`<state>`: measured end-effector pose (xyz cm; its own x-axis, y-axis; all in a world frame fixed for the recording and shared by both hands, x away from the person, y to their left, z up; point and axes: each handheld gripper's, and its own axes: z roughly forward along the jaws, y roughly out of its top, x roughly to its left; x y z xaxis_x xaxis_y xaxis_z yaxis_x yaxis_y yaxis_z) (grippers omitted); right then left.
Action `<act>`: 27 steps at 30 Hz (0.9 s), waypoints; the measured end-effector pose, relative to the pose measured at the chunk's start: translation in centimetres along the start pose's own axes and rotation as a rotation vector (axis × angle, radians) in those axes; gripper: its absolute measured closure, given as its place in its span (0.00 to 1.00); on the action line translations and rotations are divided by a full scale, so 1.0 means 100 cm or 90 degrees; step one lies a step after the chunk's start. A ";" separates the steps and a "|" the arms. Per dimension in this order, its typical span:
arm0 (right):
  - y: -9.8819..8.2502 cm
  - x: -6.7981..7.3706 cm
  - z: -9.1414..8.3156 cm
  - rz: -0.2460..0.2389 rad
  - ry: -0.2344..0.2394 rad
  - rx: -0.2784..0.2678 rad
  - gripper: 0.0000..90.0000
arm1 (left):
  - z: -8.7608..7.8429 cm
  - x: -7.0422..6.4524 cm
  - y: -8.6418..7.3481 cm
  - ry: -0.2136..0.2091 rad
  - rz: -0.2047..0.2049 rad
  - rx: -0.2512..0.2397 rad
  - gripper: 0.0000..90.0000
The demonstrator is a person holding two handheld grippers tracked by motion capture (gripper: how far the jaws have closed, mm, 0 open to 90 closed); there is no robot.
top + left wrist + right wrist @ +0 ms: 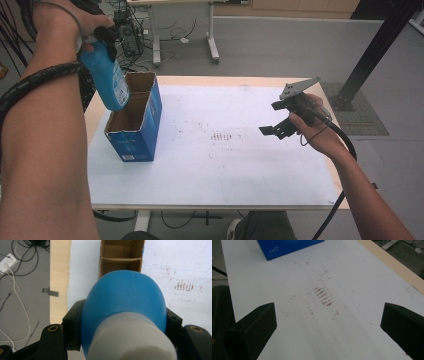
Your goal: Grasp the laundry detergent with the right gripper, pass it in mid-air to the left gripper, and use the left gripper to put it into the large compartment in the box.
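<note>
From the high view we see the left gripper (102, 42) raised over the left end of the table (225, 185), its jaws clamped on the neck end of a blue bottle (109, 80) that hangs bottom-down and tilted, its base right at the open top of a blue cardboard box (136, 127); we judge the bottle is held by its top so that its body can go straight into the box, and the box stands upright with its mouth open for that reason; the right gripper (274, 125) is held in the air over the right part of the table, well apart from the box, its jaws spread wide with nothing between them, seemingly kept out of the way; from the left gripper view we look down along the bottle (125, 305), white cap nearest, black jaws pressing its shoulders on either side; past it the box (121, 255) shows a cardboard divider and brown compartments, which the high view gives less plainly, though we cannot tell which compartment the bottle is aimed at; from the right gripper view the two jaws stand far apart over the stained white tabletop (287, 327), and the box (287, 247) shows printed lettering on its blue side.
</note>
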<state>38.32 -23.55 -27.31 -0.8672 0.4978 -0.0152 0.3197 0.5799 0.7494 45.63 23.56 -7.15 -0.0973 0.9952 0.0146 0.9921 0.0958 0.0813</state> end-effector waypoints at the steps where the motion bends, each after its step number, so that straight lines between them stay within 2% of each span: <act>1: 0.000 0.000 0.000 -0.001 0.000 0.000 0.00 | 0.002 0.000 0.000 -0.001 0.000 0.001 0.41; 15: -0.002 0.002 -0.003 -0.001 -0.009 0.001 0.00 | 0.028 -0.003 0.002 -0.005 0.002 0.005 0.41; 27: -0.005 0.001 0.001 0.001 -0.011 0.010 0.00 | 0.059 -0.001 0.004 -0.010 0.001 0.015 0.41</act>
<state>38.09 -23.76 -27.77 -0.8602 0.5094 -0.0248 0.3271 0.5884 0.7394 46.51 23.67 -13.02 -0.0944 0.9955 -0.0006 0.9939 0.0943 0.0575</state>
